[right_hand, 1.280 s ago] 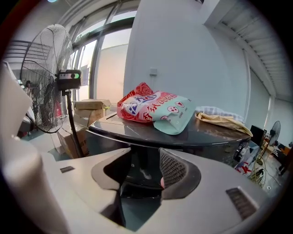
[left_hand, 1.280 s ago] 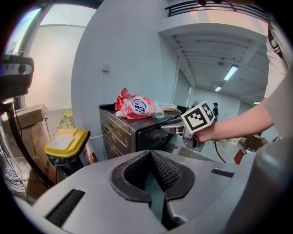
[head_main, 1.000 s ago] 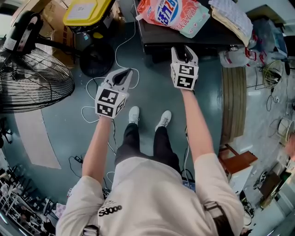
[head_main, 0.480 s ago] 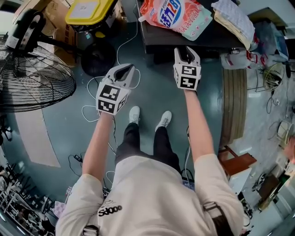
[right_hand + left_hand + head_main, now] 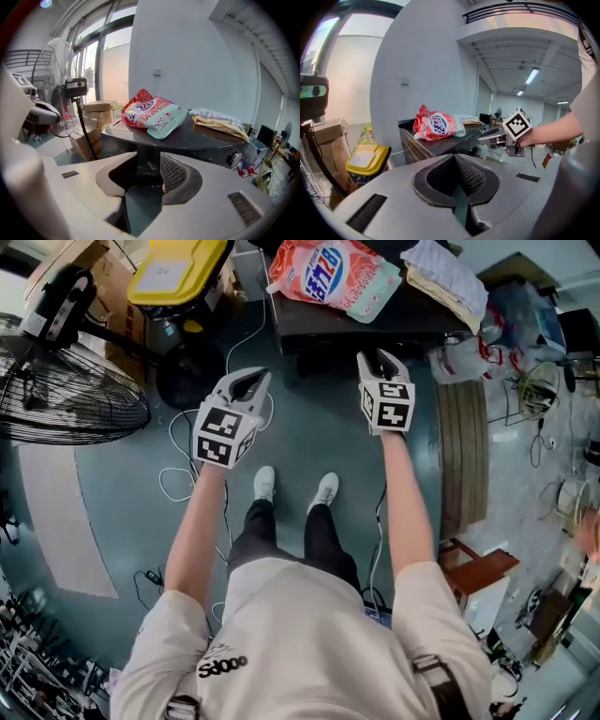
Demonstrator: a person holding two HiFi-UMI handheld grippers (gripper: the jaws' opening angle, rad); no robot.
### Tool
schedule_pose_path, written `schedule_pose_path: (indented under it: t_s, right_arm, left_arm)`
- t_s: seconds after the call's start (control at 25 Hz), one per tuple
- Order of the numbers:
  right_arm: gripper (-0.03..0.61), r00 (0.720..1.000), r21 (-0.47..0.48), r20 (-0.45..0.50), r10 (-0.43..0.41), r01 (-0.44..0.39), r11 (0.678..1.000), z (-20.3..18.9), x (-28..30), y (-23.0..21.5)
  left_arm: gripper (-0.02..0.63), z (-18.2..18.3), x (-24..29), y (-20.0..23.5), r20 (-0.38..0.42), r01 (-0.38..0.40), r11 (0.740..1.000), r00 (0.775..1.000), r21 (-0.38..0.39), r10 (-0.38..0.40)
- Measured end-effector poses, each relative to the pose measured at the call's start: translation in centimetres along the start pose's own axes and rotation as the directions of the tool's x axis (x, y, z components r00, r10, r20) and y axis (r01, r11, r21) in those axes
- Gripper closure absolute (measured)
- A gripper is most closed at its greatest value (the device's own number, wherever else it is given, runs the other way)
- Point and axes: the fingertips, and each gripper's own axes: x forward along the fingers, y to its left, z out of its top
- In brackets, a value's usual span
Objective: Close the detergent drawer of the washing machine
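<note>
Right gripper view: right gripper (image 5: 149, 159) spread, empty; left gripper (image 5: 454, 159) pressed together; washing machine (image 5: 197, 136) far ahead, drawer unseen. Best push it squarely.

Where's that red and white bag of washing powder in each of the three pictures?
Head view: bag at top centre, on the dark top.
Left gripper view: slightly left of centre.
Right gripper view: centre, slightly above the middle.
Shared landmark: the folded cloth beside it.
</note>
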Motion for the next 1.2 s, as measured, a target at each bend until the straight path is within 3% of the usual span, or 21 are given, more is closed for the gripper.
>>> schedule_pose_path:
  t_s: [0.12,0.2,0.36,0.72,1.2]
  right_arm:
    - [0.471,0.998,-0.018,-0.019,0.056,-0.056,0.998,0.1,-2.8,0.1]
    - [0.532,0.998,-0.027,-0.011,0.059,-0.060,0.998,0.7,-4.9,0.0]
    - [0.568,0.997,-0.051,0.043,0.061,-0.059,0.997,3.0,-9.5,-0.4]
    - [0.571,0.987,-0.091,0.157,0.043,-0.029,0.995,8.4,-20.0,-2.9]
    - [0.571,0.950,-0.168,0.312,0.015,0.040,0.985,14.3,-30.0,-1.8]
  left_arm:
    - [0.595,1.7,-0.6,-0.9,0.031,0.005,1.000,1.000,0.007,-0.005]
    - [0.595,3.1,-1.1,-1.6,0.050,0.008,1.000,0.999,0.021,-0.009]
    - [0.595,6.4,-2.4,-2.9,0.100,0.008,0.998,0.995,0.056,-0.013]
    - [0.595,12.9,-5.5,-6.4,0.186,0.001,0.991,0.982,0.133,-0.026]
    - [0.595,20.5,-11.5,-10.6,0.323,-0.026,0.963,0.944,0.270,-0.066]
